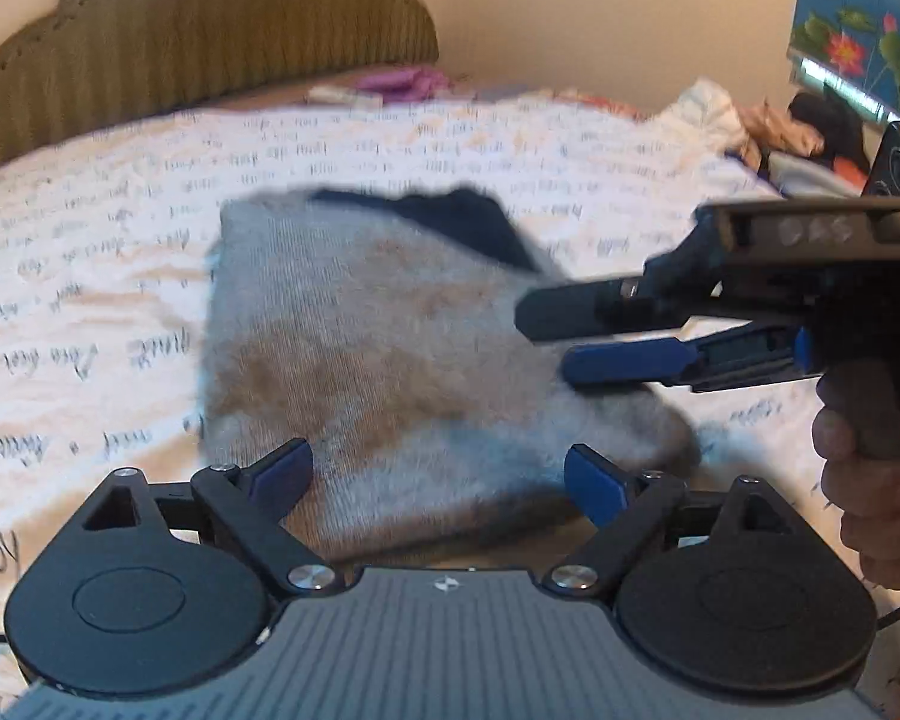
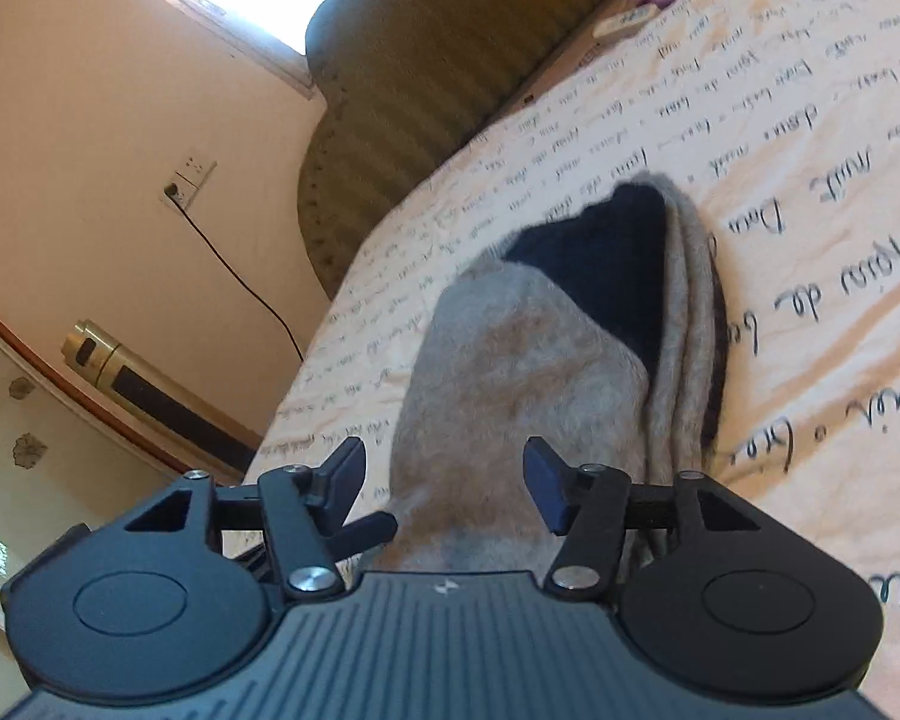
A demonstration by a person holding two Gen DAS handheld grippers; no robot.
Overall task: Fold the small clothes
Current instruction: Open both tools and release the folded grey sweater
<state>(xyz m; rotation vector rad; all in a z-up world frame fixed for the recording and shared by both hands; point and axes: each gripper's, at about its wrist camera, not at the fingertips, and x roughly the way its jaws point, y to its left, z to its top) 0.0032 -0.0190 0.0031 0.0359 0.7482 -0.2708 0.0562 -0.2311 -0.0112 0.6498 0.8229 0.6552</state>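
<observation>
Your grey sock (image 1: 354, 348) with the dark toe lies on the bed sheet (image 1: 90, 276), already doubled over in layers, so the fold looks largely made. Your left tongs (image 1: 438, 480) stand open at the sock's near edge. Your right tongs (image 1: 564, 336) hover over the sock's right side, spread and holding nothing. What's left, likely: flattening or setting aside.

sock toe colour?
Dark navy toe on a grey sock; clearest in the right wrist view.
</observation>
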